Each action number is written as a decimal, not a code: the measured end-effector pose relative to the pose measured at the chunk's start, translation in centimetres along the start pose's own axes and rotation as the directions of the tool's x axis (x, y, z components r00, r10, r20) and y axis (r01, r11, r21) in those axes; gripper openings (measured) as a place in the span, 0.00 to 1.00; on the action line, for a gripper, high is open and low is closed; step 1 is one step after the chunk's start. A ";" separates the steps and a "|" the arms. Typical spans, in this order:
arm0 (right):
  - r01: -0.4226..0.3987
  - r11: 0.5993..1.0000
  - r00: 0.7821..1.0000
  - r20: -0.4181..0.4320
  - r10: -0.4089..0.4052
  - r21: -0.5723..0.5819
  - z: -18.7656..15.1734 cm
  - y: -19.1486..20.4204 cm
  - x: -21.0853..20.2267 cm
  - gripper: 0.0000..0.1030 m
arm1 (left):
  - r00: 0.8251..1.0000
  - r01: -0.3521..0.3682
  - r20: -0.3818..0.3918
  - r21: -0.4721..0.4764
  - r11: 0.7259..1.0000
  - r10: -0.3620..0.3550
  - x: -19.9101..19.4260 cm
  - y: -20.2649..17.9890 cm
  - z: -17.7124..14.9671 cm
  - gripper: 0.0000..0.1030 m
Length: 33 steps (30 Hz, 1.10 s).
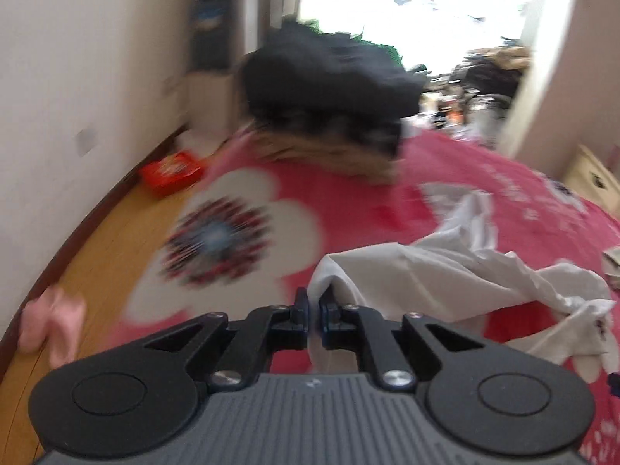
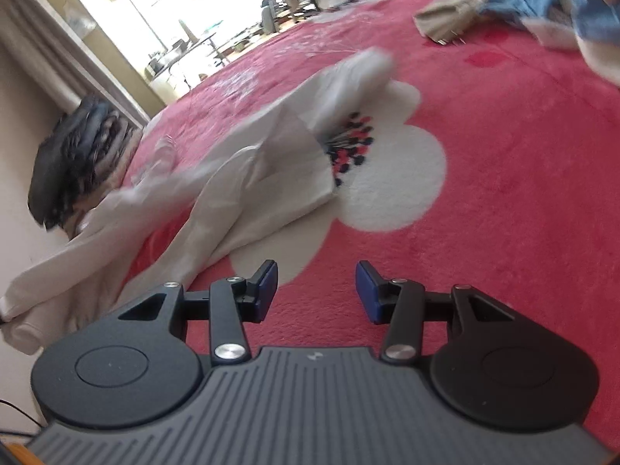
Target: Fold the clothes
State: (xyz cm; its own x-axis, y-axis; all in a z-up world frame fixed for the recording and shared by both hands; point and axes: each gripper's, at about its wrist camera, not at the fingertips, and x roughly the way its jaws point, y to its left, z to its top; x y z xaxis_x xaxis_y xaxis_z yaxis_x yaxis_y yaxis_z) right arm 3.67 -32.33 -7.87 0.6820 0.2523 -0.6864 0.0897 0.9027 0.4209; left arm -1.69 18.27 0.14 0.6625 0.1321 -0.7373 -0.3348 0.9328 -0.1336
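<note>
A fold of a white garment point(image 1: 445, 275) is clamped in the left gripper point(image 1: 314, 310) above a pink flowered blanket point(image 2: 503, 193); the right gripper point(image 2: 316, 290) is held open, empty.

A garment point(image 2: 248, 162) lies crumpled on the bed point(image 2: 484, 178); a clothes stack point(image 1: 329, 89) sits behind it, near the bed's edge.

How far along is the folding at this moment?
Done: a dark stack of clothes sits at the blanket's far end. In hand: the left gripper pinches the white garment, still rumpled; the right gripper is open and empty. Left: folding it, plus the tan-and-blue pile.
</note>
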 end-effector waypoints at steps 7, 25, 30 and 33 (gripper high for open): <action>-0.166 0.982 0.986 -0.010 0.166 -0.085 2.5 5.7 1.2 0.47 | 0.995 -0.041 -0.089 -0.010 0.999 0.040 -1.3 4.8 -2.7 0.02; -0.193 0.878 0.948 -0.146 0.281 0.438 7.0 10.3 16.0 0.65 | 0.993 0.072 0.059 0.356 0.932 -0.099 -4.4 0.2 -2.8 0.69; -0.201 0.907 0.953 -0.139 0.268 0.369 9.1 12.1 17.2 0.16 | 0.991 0.103 0.015 0.522 0.847 -0.130 0.7 -5.3 -3.2 0.72; -0.301 0.911 0.937 -0.090 0.337 0.283 11.4 14.5 16.2 0.12 | 0.991 0.108 -0.003 0.594 0.797 -0.132 3.5 -7.8 -3.7 0.72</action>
State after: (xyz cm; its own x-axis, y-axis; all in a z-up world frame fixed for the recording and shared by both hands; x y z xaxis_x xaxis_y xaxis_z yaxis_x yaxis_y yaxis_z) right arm 24.33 -19.13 -6.14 0.6040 0.5723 -0.5547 0.0822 0.6475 0.7576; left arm 0.76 10.21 -3.84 0.6990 0.0071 -0.7150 0.2027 0.9570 0.2076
